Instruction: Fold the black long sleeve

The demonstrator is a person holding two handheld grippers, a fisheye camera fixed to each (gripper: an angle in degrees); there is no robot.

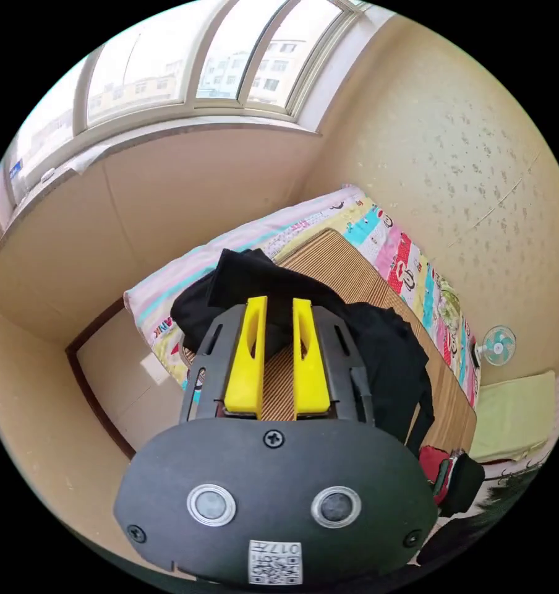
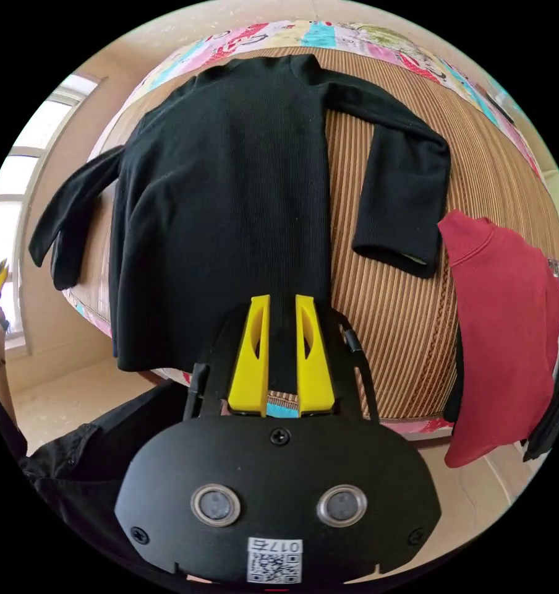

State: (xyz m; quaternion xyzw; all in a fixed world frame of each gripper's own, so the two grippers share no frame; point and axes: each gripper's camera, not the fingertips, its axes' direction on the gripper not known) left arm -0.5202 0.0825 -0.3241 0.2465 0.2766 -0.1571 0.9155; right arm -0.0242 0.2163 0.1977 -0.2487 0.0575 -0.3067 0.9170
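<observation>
Both tongs hover with jaws parted, gripping nothing.
Left tongs (image 1: 277,303) hang above the bed (image 1: 409,260), right tongs (image 2: 282,300) over the hem of the black long sleeve (image 2: 224,185), which lies flat on the striped mat (image 2: 391,309), one sleeve bent, the other hanging off the edge. Red top (image 2: 502,334) drapes just beside it.

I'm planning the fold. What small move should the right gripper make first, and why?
Probably reach to the cuff of the black long sleeve shirt and pinch it: the shirt lies flat on the striped mat, sleeves unfolded, and the right gripper is open, holding nothing.
</observation>
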